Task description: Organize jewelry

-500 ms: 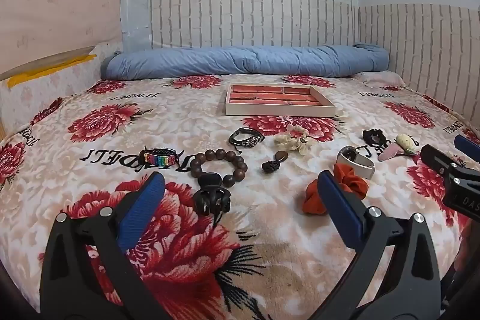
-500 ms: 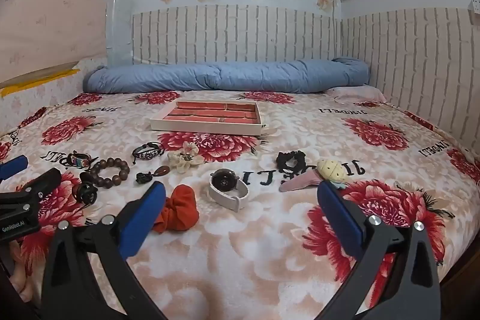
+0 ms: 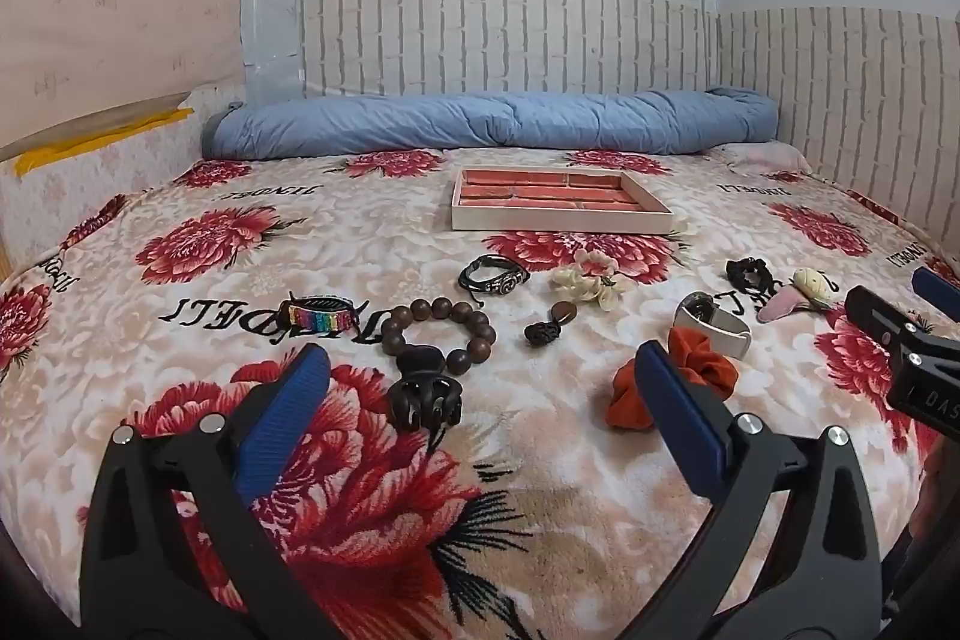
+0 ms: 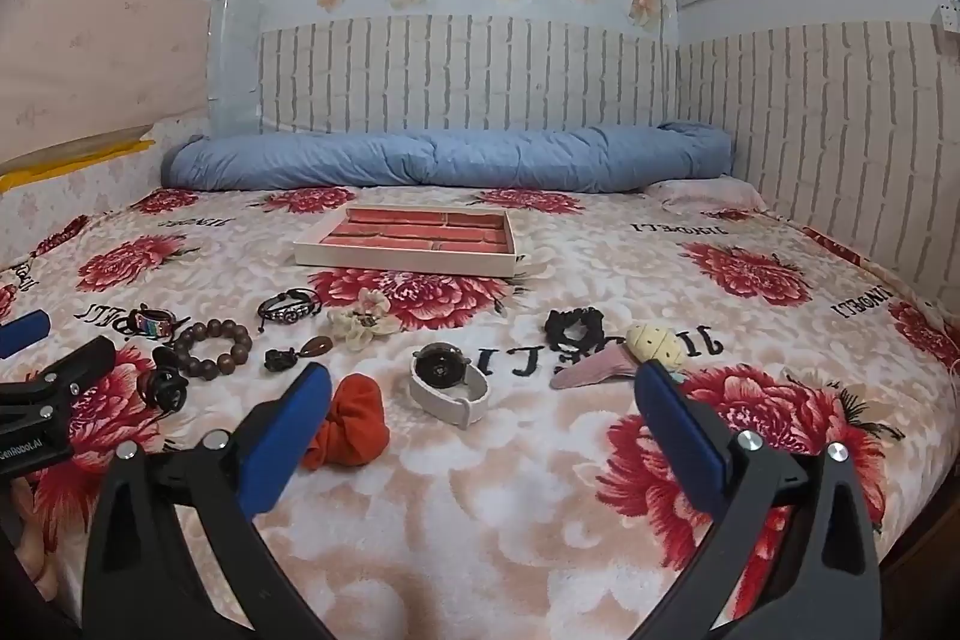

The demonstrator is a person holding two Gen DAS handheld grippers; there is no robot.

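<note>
A wide bed covered by a cream fleece blanket printed with big red flowers fills the lower two thirds of both views. Along its far edge, across the middle of the frames, lies a long rolled blue quilt. In front of that, a little above centre, sits a flat rectangular cream tray with red-lined compartments; nothing shows in it.

At the bottom of the left wrist view the left gripper, black with blue pads, stands with its fingers wide apart and nothing between them. The right gripper, at the bottom of the right wrist view, is likewise spread and holds nothing.

The jewelry lies loose on the blanket in a band across the centre, nearer than the tray. In the left wrist view, an orange fabric scrunchie lies just behind the right pad, with a white-strapped wristwatch just beyond it. A bracelet of dark brown wooden beads lies at centre, touching a black claw hair clip below it. Left of them is a rainbow-striped band. Higher up are a black corded bracelet, a cream fabric flower and a small dark pendant. At right lie a black scrunchie and a pink clip with a cream ornament.
</note>
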